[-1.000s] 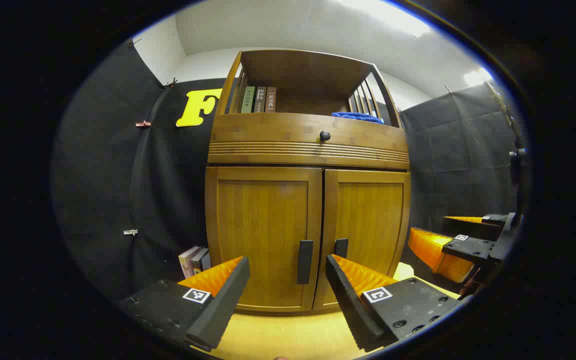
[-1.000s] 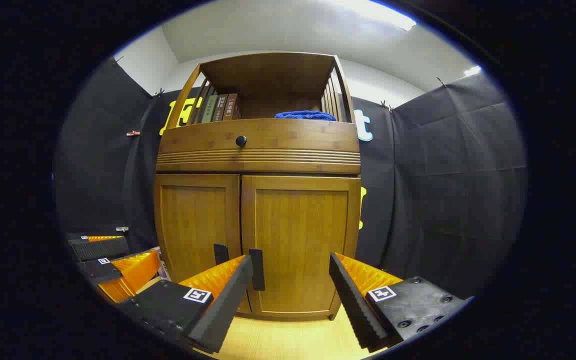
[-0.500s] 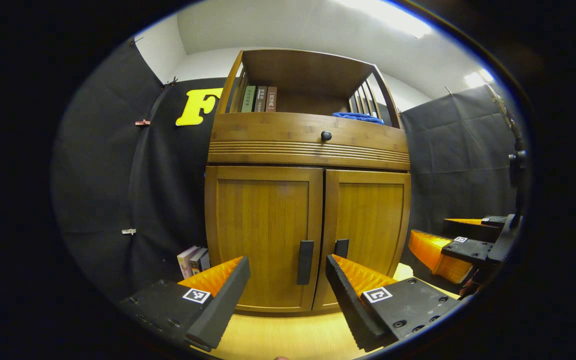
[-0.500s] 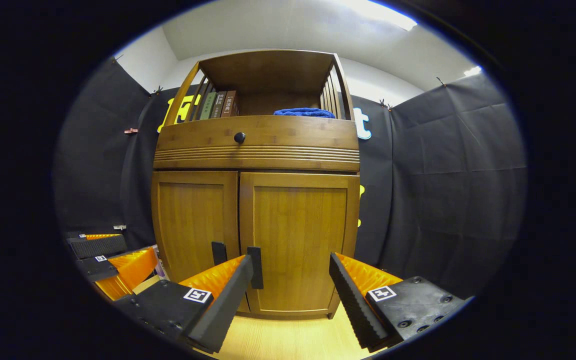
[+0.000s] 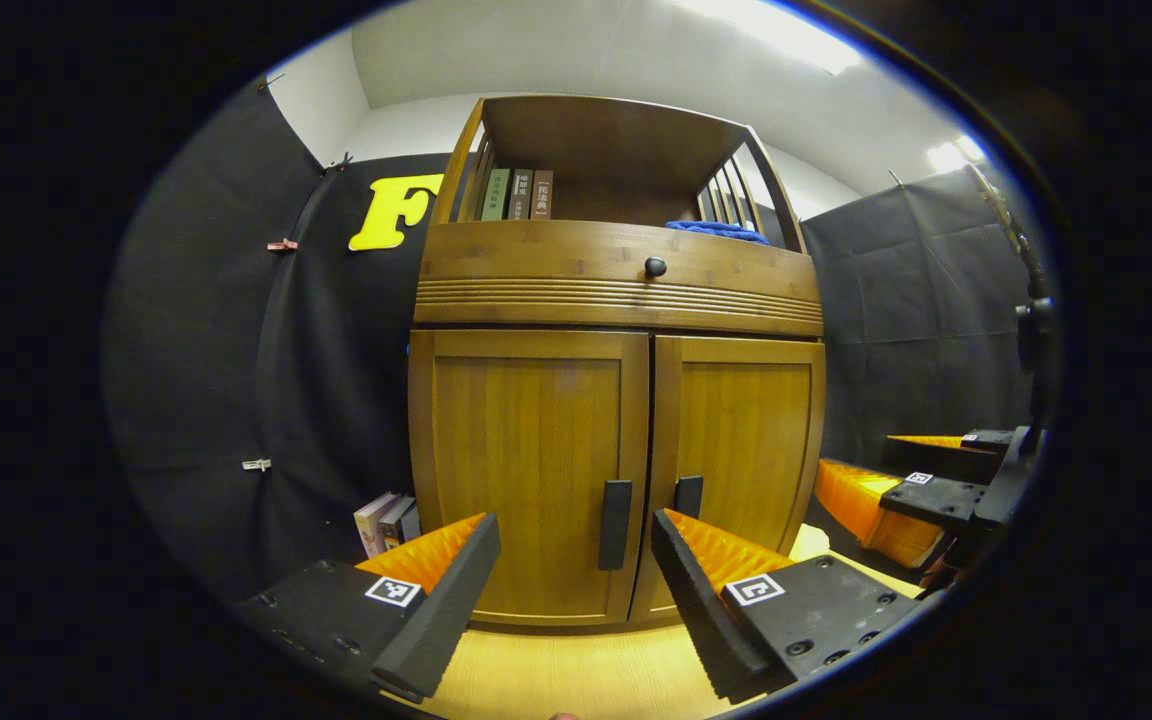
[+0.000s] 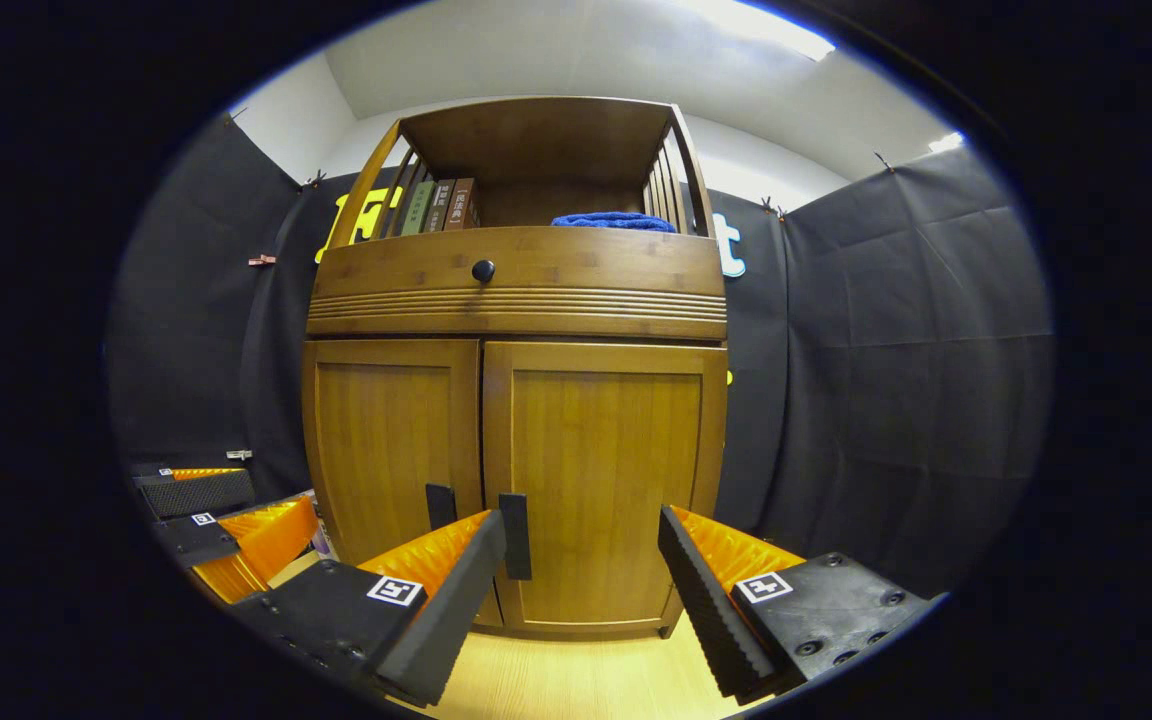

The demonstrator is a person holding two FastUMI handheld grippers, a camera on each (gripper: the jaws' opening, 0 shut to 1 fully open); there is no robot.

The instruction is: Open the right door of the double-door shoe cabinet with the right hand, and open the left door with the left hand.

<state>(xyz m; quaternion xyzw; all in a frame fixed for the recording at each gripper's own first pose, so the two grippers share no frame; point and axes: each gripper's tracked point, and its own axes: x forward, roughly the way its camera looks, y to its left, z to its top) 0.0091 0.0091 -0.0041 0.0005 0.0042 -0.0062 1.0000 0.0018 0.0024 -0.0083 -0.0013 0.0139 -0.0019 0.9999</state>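
1. Right now I am holding my left gripper (image 5: 576,600) with its fingers spread wide, gripping nothing, short of the shoe cabinet (image 5: 616,300).
2. The left door (image 5: 526,470) is sitting shut at 12 o'clock, its handle (image 5: 615,524) framed between my fingers.
3. My right gripper (image 6: 581,600) is likewise gaping wide and gripping nothing.
4. The right door (image 6: 601,480) is staying closed, its handle (image 6: 515,522) at 11 o'clock, just beside one finger.

The cabinet (image 5: 616,400) looms slightly larger in both views than a second ago: the left gripper (image 5: 576,590) and right gripper (image 6: 581,590) have crept a little nearer it, jaws spread as before.
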